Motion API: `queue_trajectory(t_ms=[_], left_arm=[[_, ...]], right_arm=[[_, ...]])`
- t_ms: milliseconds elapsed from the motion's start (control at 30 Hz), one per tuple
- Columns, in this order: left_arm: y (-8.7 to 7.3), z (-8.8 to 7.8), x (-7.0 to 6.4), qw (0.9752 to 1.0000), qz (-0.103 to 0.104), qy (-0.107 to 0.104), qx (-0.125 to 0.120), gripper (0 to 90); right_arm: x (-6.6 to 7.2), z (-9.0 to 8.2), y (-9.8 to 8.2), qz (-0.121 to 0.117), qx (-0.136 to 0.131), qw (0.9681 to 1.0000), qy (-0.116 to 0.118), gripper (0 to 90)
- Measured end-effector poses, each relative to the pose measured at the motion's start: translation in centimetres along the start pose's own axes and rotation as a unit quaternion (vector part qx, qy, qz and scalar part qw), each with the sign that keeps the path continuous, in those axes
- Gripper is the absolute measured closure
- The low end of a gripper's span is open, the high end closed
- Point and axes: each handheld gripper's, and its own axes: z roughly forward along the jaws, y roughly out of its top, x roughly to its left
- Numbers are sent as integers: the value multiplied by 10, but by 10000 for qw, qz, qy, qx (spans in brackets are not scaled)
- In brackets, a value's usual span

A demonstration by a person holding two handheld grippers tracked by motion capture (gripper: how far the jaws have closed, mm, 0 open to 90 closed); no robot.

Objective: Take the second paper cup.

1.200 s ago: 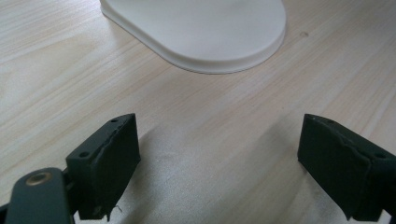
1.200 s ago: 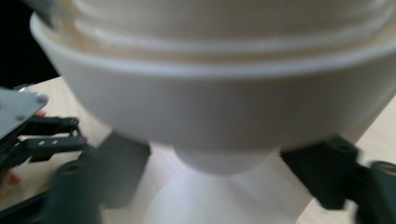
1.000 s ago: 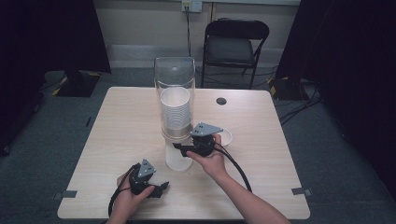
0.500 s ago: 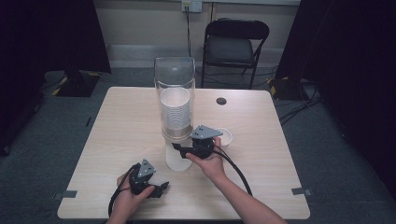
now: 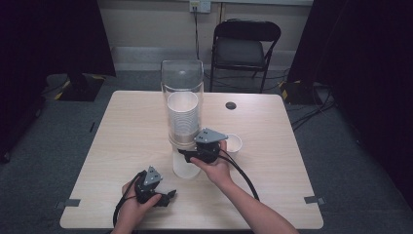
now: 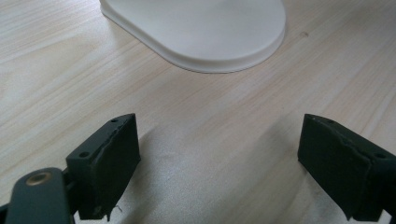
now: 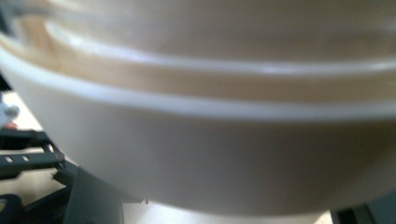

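At frame centre the dispenser (image 5: 182, 97) holds a stack of paper cups (image 5: 183, 117) so one can be drawn from below. The right hand-held gripper (image 5: 187, 155), jaws just closing, pinches the bottom cup (image 7: 201, 154). The left hand-held gripper (image 5: 168, 197) rests wide open on the table (image 5: 122, 126), lower left. A loose cup (image 5: 234, 144) stands right.

Matt paper cups (image 5: 183, 117); clear plastic tube (image 5: 181, 80); wood-look table (image 5: 122, 126)

No legible text, label, brand, number or sign appears on the cup dispenser (image 5: 181, 112), its white base (image 6: 201, 32), the loose cup (image 5: 233, 144) beside the dispenser, or the table (image 5: 126, 126).
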Motion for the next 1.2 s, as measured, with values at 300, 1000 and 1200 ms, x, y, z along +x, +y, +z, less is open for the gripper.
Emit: queue_trajectory(t_ms=[300,1000,1200], left_arm=[[0,0,0,10000,0,-9,3,121],[0,0,0,10000,-2,-16,6,120],[0,0,0,10000,1,-13,8,120]], right_arm=[[3,0,-22,45,456,9989,132,362],[2,-5,-1,-4,225,9997,50,313],[3,0,-11,12,197,9998,23,343]])
